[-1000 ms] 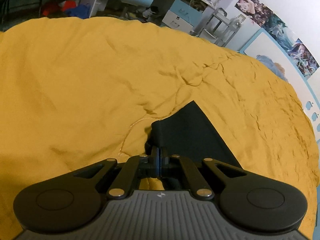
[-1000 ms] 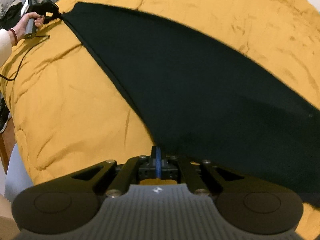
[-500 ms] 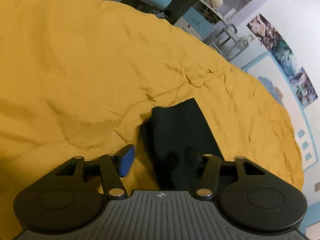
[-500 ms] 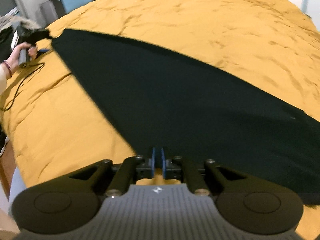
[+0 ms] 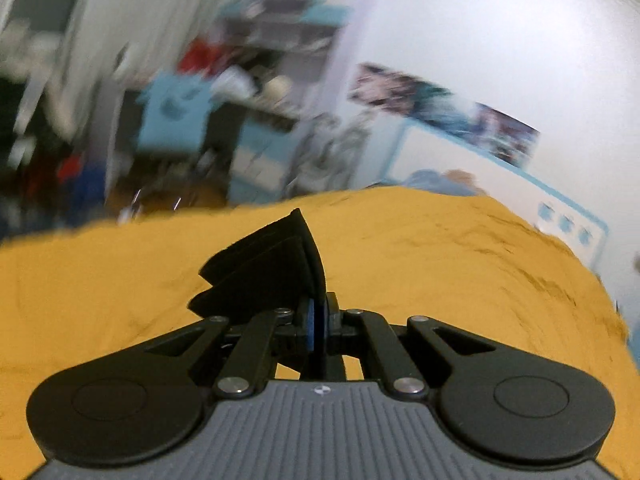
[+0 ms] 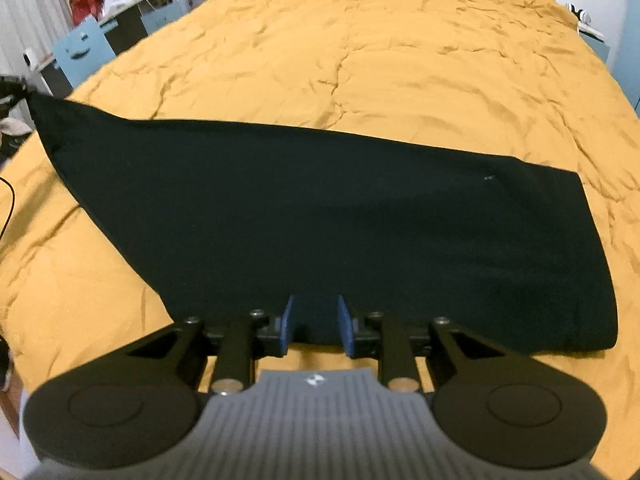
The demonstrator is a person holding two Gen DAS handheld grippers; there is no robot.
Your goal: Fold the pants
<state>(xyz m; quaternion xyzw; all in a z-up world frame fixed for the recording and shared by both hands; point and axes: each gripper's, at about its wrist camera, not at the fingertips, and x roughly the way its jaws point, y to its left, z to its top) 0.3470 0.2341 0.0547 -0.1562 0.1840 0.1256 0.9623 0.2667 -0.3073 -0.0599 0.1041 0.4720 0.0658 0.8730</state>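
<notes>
Left gripper point(image 5: 318, 326) pinches lifted pants point(image 6: 320, 236); right gripper point(image 6: 316, 330), fingers just parted, grips nothing: the loose near edge could slide across the bed point(image 6: 400, 60).

You work over a wrinkled mustard bedspread point(image 6: 400, 60). Upper left of the right view: blue chair point(image 6: 82, 54), desk clutter. Left view, blurred: white wall point(image 5: 500, 48), posters point(image 5: 440, 108) at right.

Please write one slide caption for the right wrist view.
Open right gripper above folded black pants on mustard-yellow bedspread.
</notes>
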